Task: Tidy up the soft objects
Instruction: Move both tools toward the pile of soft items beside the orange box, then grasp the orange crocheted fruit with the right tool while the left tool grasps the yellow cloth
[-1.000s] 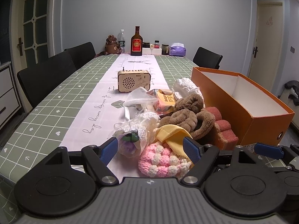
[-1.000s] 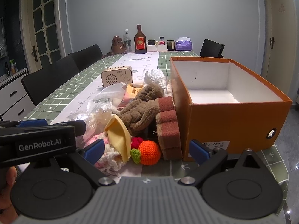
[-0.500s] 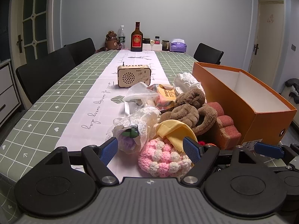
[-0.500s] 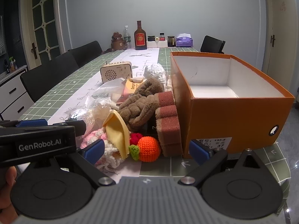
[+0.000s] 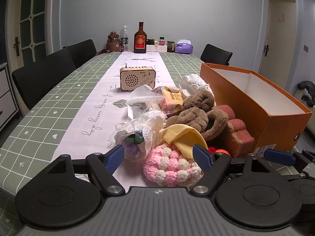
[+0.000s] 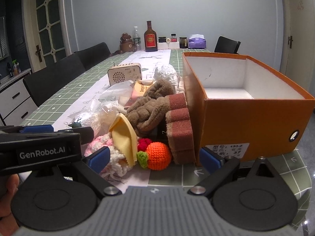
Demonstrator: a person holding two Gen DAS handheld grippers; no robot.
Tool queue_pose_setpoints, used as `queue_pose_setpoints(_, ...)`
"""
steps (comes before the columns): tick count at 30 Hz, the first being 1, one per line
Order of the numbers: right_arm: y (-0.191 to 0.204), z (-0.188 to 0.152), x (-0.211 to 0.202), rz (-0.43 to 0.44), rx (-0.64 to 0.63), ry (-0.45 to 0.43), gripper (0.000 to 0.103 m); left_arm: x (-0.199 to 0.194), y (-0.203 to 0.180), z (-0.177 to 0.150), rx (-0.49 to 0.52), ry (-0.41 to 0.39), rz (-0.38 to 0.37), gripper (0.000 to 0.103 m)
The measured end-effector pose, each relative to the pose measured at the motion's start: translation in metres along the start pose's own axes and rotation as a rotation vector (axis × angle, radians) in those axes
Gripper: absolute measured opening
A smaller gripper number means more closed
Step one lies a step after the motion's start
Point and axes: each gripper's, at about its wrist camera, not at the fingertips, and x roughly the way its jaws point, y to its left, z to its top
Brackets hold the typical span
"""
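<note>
On my far left the green checked table (image 5: 49, 102) runs back to a wooden radio (image 5: 137, 78) on the white runner. My left gripper (image 5: 158, 156) hangs low at the near edge of the pile, its blue fingers (image 5: 114, 158) spread wide and grasping nothing; between them sits the pink-and-white crochet piece (image 5: 173, 166), with a plastic-wrapped flower (image 5: 135, 137) just to its left. A yellow cloth (image 5: 183, 137) drapes over the crochet piece, and behind it lies the brown plush braid (image 5: 198, 112). From my right gripper (image 6: 154, 159), also spread wide and empty, I see an orange crochet ball (image 6: 158, 155) straight ahead on the table, touching the red-brown sponge blocks (image 6: 180, 127) that lean against the orange box (image 6: 256, 122). The box stands open at the right end, its white inside bare
</note>
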Motion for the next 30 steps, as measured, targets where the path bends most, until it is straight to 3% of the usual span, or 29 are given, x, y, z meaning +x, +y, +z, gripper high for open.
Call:
queue_pose_setpoints(5, -0.004, -0.003, 0.006, 0.006, 0.007, 0.016, 0.095, 0.006, -0.002, -0.003, 0.026, 0.014, 0.004, 0.093)
queue_pose_setpoints(13, -0.014, -0.011, 0.016, 0.009, 0.006, 0.035, 0.095, 0.016, -0.009, -0.010, 0.055, 0.024, -0.089, 0.093)
queue_pose_setpoints(18, -0.016, -0.018, 0.021, 0.015, -0.031, 0.062, 0.089, 0.022, -0.019, -0.015, 0.066, 0.034, -0.157, 0.093)
queue_pose_setpoints(20, -0.018, -0.019, 0.022, 0.039, -0.015, 0.074, 0.084, 0.025, -0.022, -0.016, 0.073, 0.044, -0.159, 0.093)
queue_pose_setpoints(27, -0.033, -0.023, 0.020, 0.038, 0.013, 0.074, 0.081, 0.043, -0.031, -0.017, 0.082, 0.064, -0.181, 0.093)
queue_pose_setpoints(30, -0.040, -0.023, 0.021, 0.050, 0.027, 0.079, 0.081, 0.053, -0.038, -0.016, 0.101, 0.066, -0.155, 0.091)
